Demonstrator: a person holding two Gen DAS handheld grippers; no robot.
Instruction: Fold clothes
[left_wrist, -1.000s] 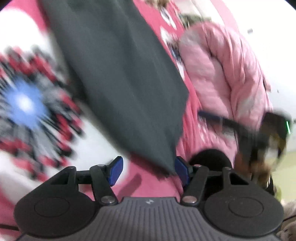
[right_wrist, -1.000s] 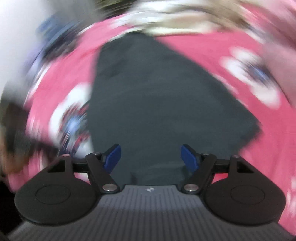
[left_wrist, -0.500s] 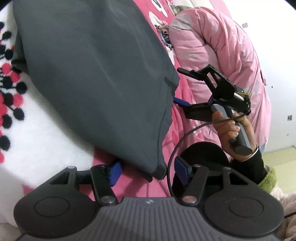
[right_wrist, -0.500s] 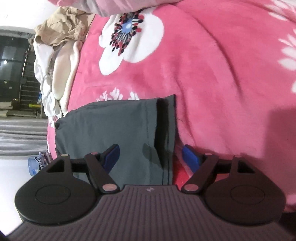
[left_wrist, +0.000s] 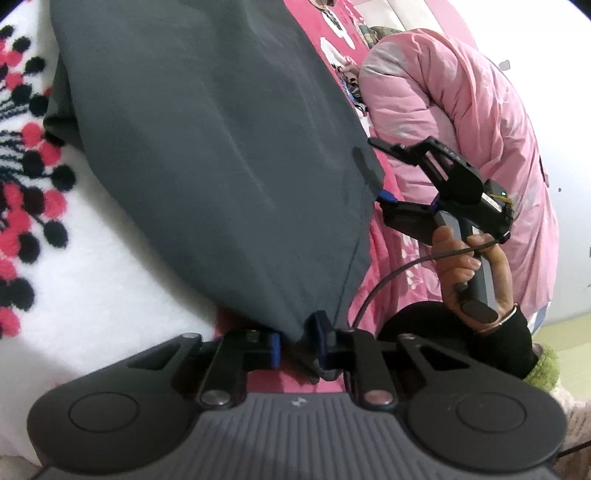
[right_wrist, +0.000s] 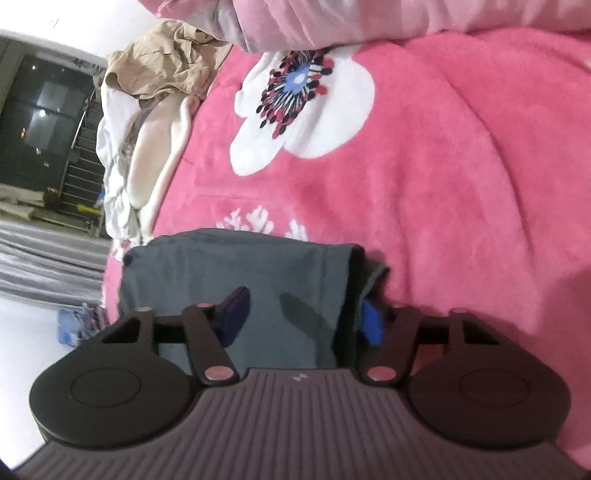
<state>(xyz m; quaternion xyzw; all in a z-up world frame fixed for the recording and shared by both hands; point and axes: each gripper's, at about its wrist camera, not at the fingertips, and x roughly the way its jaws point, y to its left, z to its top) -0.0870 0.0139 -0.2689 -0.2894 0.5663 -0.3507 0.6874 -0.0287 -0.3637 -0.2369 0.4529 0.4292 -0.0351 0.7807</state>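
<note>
Now both grippers, left gripper (left_wrist: 297, 341) and right gripper (right_wrist: 301, 317), are closing their jaws on corners of the dark grey garment (left_wrist: 221, 147) to fold it on the bed (right_wrist: 443, 166).

The left gripper (left_wrist: 297, 341), wide apart a second ago, was closing on the near corner of the grey garment (left_wrist: 221, 147). The right gripper (right_wrist: 299, 319) rolled, dropped to the garment's side edge, jaws closing around it
</note>
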